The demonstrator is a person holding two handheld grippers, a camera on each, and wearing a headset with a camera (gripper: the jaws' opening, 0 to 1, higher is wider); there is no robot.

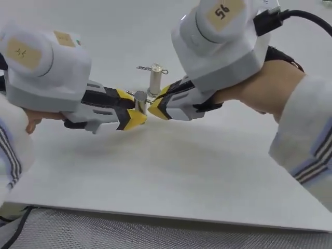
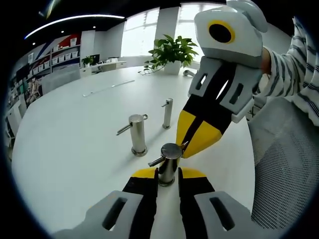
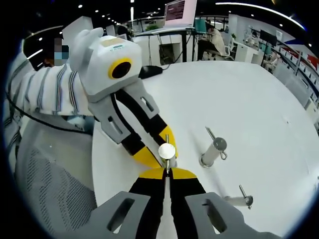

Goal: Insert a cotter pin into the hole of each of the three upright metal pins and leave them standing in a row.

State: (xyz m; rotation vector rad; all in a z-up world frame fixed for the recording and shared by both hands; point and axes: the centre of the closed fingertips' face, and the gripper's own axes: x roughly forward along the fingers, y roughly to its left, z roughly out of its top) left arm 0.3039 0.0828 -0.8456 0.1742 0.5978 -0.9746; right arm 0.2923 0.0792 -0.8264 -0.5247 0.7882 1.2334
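Metal pins stand in a row on the white table. Each is a short silvery cylinder with a wider foot and a flat cap.

In the head view the left gripper lies at 9 o'clock of the near pin. Its yellow-tipped jaws are drawn in narrow and clamped on that pin's lower half. The near pin stands upright between the two grippers. A thin wire cotter pin pokes sideways out of its head toward 8 o'clock in the left gripper view.

The right gripper comes in from 3 o'clock, its yellow tips touching the pin's head. In the right gripper view the jaws are almost together, pinching the cotter pin's wire just under the round cap.

In the left gripper view the middle pin stands at 11 o'clock of the near pin, and the far pin at 12 o'clock. Both are upright and well apart from the grippers. Each has a cotter pin with a looped eye through its head. A potted plant sits at the table's far edge.
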